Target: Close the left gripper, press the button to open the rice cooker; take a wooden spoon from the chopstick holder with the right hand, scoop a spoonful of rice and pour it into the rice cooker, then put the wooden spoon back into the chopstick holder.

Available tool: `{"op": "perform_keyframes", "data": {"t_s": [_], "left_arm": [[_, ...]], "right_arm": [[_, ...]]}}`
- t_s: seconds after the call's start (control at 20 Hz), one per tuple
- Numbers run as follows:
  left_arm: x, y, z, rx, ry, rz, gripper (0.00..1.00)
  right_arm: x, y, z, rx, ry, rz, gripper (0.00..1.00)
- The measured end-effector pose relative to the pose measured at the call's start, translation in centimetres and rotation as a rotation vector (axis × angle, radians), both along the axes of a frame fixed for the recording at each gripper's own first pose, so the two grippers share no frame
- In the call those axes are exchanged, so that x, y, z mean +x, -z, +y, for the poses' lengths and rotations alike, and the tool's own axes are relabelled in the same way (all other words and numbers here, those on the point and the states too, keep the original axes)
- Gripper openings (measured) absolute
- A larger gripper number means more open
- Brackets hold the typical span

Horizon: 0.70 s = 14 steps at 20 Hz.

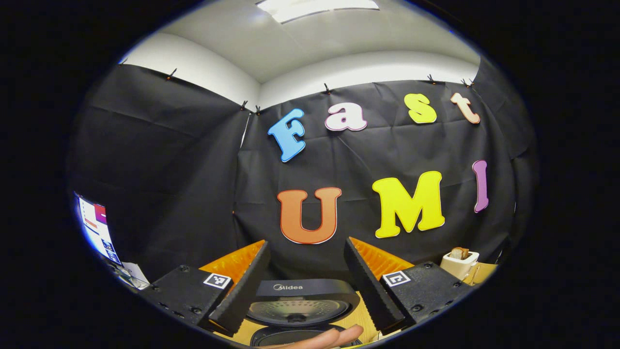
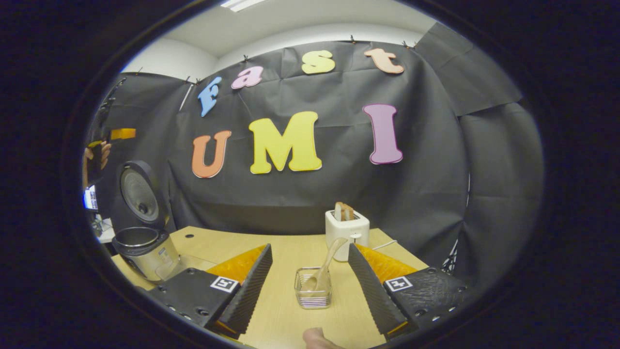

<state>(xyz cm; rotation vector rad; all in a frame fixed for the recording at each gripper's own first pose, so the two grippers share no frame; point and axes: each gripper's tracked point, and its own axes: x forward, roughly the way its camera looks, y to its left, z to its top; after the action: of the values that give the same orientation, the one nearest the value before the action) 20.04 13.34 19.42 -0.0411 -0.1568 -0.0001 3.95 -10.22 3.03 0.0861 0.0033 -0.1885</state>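
Your left tool is spread wide, both fingers apart with nothing gripped between them, and your hand shows just below its tips. Your right tool is likewise wide open and holds nothing; a fingertip of yours shows beneath it.
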Motion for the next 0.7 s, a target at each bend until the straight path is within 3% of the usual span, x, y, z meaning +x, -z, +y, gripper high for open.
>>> {"op": "perform_keyframes", "data": {"t_s": [0.15, 0.3, 0.35, 0.45, 0.7], "left_arm": [[3.4, 1.2, 1.5, 0.031, -0.06, 0.022, 0.98], [5.6, 3.0, 1.8, 0.008, -0.047, 0.078, 0.93], [6.4, 3.9, 1.7, -0.012, -0.032, 0.11, 0.98], [7.4, 6.2, 1.6, -0.014, -0.02, 0.186, 0.98], [6.5, 6.4, 1.7, 0.016, -0.028, 0.191, 0.98]], "right_arm": [[-0.8, 0.7, -0.5, -0.015, 0.025, 0.007, 0.94], [-2.4, 0.6, -0.7, -0.025, 0.062, -0.007, 0.94], [-2.9, 0.7, -0.3, -0.01, 0.056, -0.015, 0.94], [-3.5, 0.8, 0.8, 0.003, 0.024, -0.025, 0.92], [-3.6, 1.3, 1.6, -0.062, -0.004, -0.022, 0.92]]}}
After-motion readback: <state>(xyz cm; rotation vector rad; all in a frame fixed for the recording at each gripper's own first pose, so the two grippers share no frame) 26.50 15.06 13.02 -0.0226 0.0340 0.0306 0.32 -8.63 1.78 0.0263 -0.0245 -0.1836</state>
